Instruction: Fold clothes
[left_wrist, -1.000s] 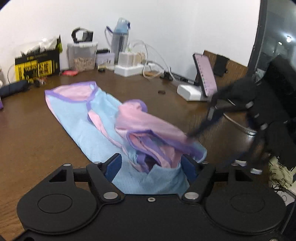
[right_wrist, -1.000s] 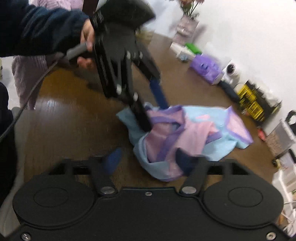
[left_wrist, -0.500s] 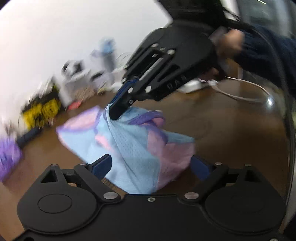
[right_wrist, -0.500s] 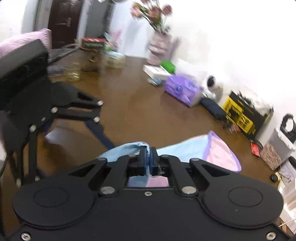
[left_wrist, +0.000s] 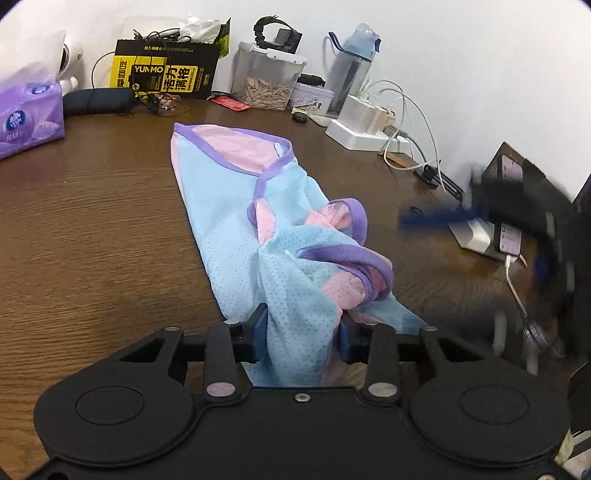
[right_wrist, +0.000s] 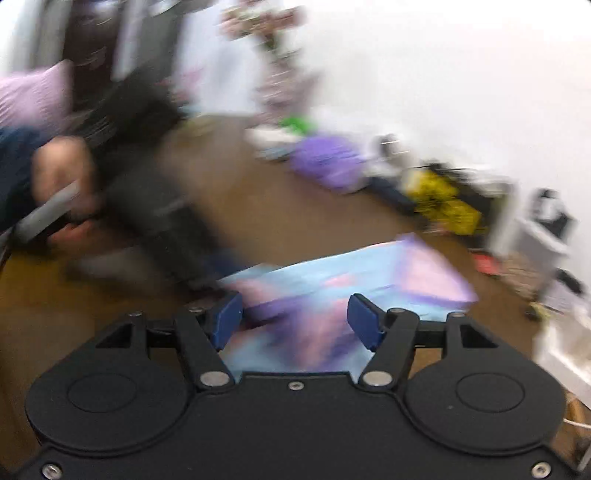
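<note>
Right hand-held gripper (right_wrist: 294, 320) just opened, released garment (left_wrist: 236, 206), left hand-held gripper (left_wrist: 302, 334) closing on bunched hem

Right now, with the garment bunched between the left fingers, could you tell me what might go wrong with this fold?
1. The left gripper, whose jaws have just been closing, has a thick wad of the blue and pink garment between its fingers, so several layers may drag together.
2. The near end is crumpled, and folding now could lock in creases.
3. The right gripper, jaws just opened, grips nothing, leaving the cloth unanchored.
</note>
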